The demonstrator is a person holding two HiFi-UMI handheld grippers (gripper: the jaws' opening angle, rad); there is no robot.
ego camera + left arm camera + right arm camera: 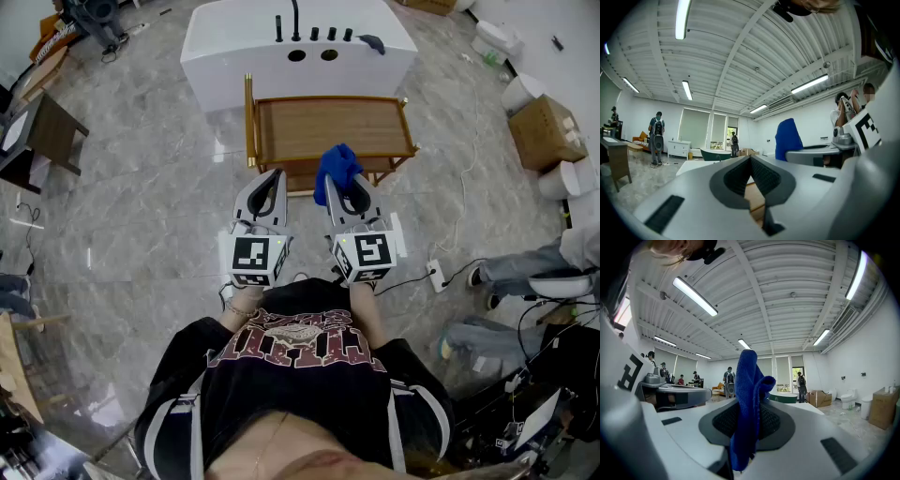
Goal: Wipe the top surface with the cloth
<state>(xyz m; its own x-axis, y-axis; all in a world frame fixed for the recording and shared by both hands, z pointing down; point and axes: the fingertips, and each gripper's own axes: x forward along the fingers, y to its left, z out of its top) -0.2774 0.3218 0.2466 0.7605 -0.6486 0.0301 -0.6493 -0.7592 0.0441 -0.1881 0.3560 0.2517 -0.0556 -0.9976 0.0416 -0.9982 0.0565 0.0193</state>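
The wooden table (328, 127) sits at twelve o'clock; we clench the cloth (337, 167) in our right gripper (349, 194) ready to wipe, left gripper (277, 178) closed, empty.

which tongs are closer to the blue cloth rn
Right. The right tongs are shut on the blue cloth, which sticks up from between their jaws. The left tongs are alongside, to the cloth's left, not touching it, with their jaws together and empty.

The blue cloth (748, 380) hides the jaw tips of my right hand-held gripper (750, 416); tabletop (754, 194) just a sliver past my left hand-held gripper (750, 159).
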